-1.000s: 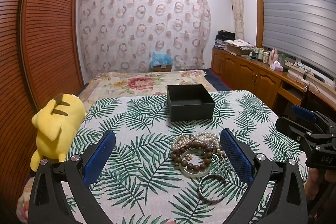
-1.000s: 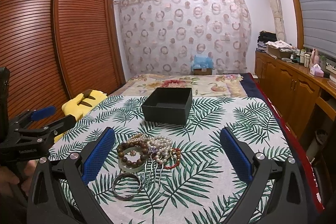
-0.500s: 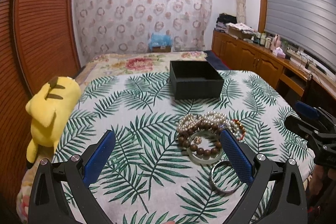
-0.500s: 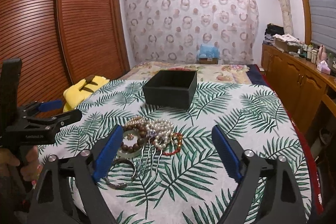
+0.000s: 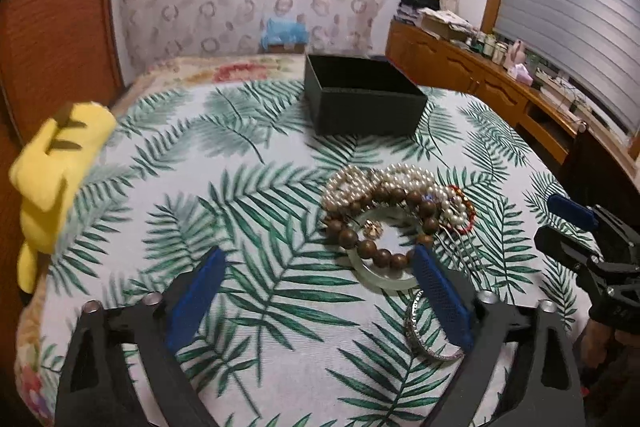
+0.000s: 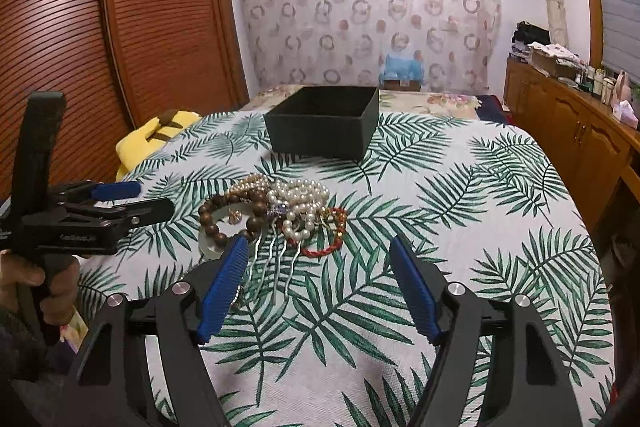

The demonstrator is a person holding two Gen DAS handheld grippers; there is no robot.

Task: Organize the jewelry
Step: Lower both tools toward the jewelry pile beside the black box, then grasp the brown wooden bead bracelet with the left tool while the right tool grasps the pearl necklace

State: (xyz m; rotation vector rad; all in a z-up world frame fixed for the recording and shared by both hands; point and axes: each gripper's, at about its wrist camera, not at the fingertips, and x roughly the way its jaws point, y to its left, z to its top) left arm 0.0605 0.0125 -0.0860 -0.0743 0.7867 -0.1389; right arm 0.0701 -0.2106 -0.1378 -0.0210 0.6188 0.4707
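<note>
A pile of jewelry lies on the leaf-print cloth: pearl strands [image 5: 404,179] [image 6: 304,195], a brown wooden bead bracelet [image 5: 372,247] [image 6: 216,223], a pale jade bangle [image 5: 384,281], a red cord bracelet [image 6: 332,247], a silver hair comb [image 6: 276,259] and a silver bangle [image 5: 424,343]. An open black box [image 5: 362,99] [image 6: 324,125] stands behind the pile. My left gripper [image 5: 320,259] is open and empty, just in front of the pile's left side. My right gripper [image 6: 320,247] is open and empty, its left finger near the comb.
A yellow plush toy [image 5: 52,167] [image 6: 156,139] lies at the table's left edge. A wooden sideboard [image 6: 576,123] runs along the right wall. A slatted wooden wardrobe [image 6: 120,27] stands at the left. A bed with a floral cover [image 5: 224,71] lies beyond the table.
Both grippers have moved forward and down toward the jewelry pile. The right gripper's fingers have narrowed somewhat but stay open. The jewelry and box have not moved.
</note>
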